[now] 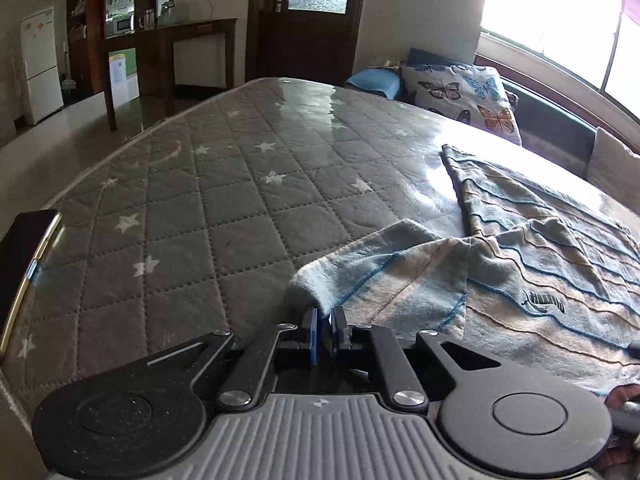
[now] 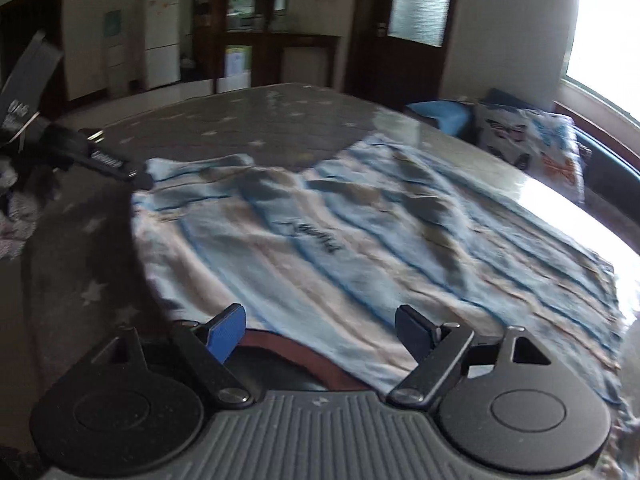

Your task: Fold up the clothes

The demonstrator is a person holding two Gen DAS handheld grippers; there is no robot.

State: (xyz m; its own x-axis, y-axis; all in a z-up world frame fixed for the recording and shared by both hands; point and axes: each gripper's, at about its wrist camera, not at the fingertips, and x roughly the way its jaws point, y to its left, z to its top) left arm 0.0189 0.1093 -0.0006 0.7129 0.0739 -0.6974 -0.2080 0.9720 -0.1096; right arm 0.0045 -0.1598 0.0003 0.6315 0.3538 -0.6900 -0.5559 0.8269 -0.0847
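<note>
A light blue and beige striped garment [image 1: 520, 264] lies spread on the grey quilted star-pattern tabletop [image 1: 192, 208]. My left gripper [image 1: 325, 316] is shut on the garment's sleeve end, which is pulled a little off the surface. In the right wrist view the same garment [image 2: 340, 240] lies flat with a small dark logo at its middle. My right gripper [image 2: 320, 330] is open and empty just above the garment's near hem. The left gripper's body [image 2: 108, 162] shows at the garment's left corner.
A butterfly-print cushion [image 1: 464, 96] and a blue cushion [image 1: 374, 82] sit on a bench past the table's far right. A dark phone-like object [image 1: 24, 264] lies at the table's left edge. Crumpled cloth [image 2: 16, 208] lies at the left. A bright window [image 1: 560, 12] is at right.
</note>
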